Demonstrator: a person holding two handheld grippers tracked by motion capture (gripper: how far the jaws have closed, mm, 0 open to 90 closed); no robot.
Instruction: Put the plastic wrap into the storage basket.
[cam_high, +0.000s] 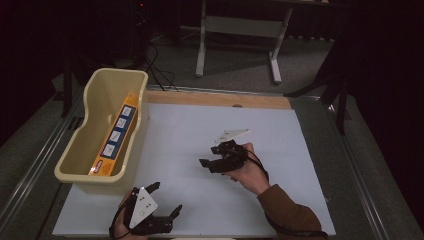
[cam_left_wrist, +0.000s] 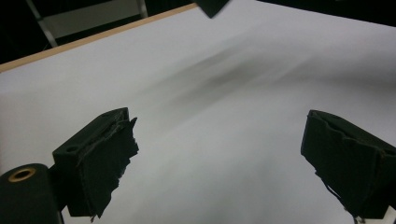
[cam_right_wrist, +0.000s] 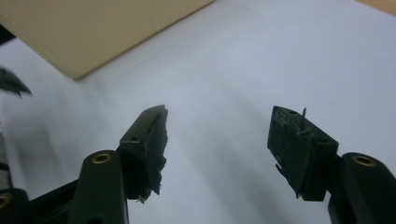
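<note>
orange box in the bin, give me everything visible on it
The orange box is long, flat and narrow, cardboard by the look, with a blue strip of small white picture panels down its face and a red mark at its near end. It lies lengthwise inside the cream plastic bin, tilted against the bin's right wall. Nothing else touches it; both grippers are away from it.

The right gripper (cam_right_wrist: 217, 140) has its two black jaws spread wide over the white table sheet (cam_right_wrist: 261, 60), nothing between them; the cream bin's wall (cam_right_wrist: 93, 28) lies far left.
</note>
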